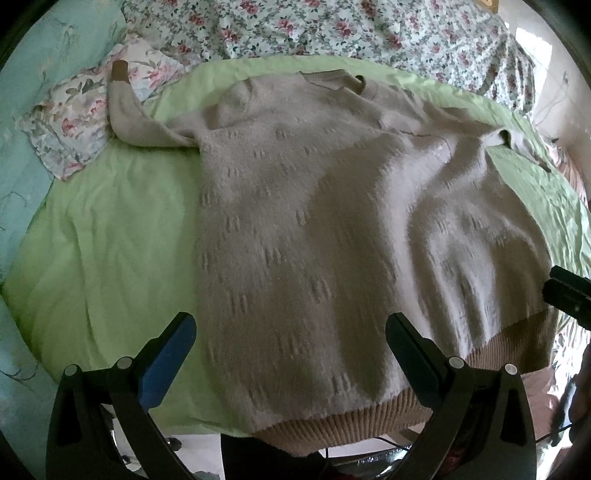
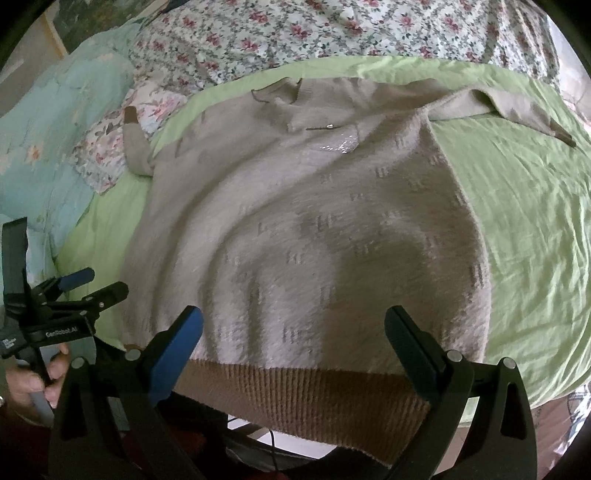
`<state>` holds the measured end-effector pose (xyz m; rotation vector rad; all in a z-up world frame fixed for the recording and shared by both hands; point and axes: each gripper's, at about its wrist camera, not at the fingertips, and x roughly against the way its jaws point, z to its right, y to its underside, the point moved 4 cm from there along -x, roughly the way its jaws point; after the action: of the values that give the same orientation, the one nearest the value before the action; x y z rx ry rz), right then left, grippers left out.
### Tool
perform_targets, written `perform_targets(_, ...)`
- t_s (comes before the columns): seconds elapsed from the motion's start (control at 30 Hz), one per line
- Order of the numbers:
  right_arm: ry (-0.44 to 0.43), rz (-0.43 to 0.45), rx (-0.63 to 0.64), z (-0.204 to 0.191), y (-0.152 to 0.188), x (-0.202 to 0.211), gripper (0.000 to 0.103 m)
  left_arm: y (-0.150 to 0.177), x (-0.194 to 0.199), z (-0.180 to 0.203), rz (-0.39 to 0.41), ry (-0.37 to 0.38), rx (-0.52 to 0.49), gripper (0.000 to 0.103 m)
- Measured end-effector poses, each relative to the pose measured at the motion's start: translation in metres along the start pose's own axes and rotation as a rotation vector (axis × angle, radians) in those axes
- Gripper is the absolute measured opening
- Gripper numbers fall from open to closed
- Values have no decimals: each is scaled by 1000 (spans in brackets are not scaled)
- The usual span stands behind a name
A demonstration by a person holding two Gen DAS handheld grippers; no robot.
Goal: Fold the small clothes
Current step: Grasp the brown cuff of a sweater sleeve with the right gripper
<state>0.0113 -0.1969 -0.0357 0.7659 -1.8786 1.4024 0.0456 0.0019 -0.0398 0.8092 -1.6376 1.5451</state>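
Observation:
A beige knit sweater (image 1: 314, 229) lies flat on a green sheet (image 1: 110, 258), neck at the far side and brown ribbed hem (image 1: 332, 421) hanging over the near edge. One sleeve (image 1: 125, 114) lies out to the left, the other (image 2: 517, 107) to the right. My left gripper (image 1: 291, 350) is open and empty above the hem's left part. My right gripper (image 2: 295, 343) is open and empty above the hem (image 2: 306, 402). The left gripper also shows in the right wrist view (image 2: 96, 284), and the right gripper shows at the left wrist view's right edge (image 1: 569, 291).
A floral quilt (image 1: 332, 29) lies behind the sweater. A teal cover (image 1: 22, 147) and a floral pillow (image 1: 74, 129) are at the left. The floor and a dark cable (image 2: 273, 443) show below the bed edge.

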Motion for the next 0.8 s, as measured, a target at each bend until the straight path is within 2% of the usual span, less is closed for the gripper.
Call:
perform_targets(0.03, 6, 6, -8, 4, -2, 0, 99, -3, 0, -1, 17, 29, 19, 102)
perform_targets(0.1, 12, 8, -28, 14, -6, 0, 99, -10, -3, -3, 25, 35, 36, 102)
perform_targets(0.17, 2, 10, -67, 25, -10, -1, 99, -16, -6, -6, 29, 30, 41, 102)
perform_targets(0.2, -29, 28, -101, 30, -13, -1, 99, -20, -8, -7, 32, 18, 35, 102)
perform_targets(0.37, -37, 35, -179, 64, -28, -4, 99, -42, -18, -11, 45, -9, 22, 102)
perform_targets(0.57, 0, 93, -305, 142, -64, -2, 98, -76, -33, -23, 45, -16, 74, 102)
perform_targets(0.63, 31, 133, -359, 178, -80, 3, 92, -83, -34, -26, 58, -24, 81, 102)
perform_targets(0.73, 88, 179, -477, 241, -110, 4, 76, -93, -42, -27, 47, -29, 92, 102)
perform_targets(0.8, 90, 223, -551, 279, -130, 4, 68, -98, -48, -26, 43, -30, 97, 102)
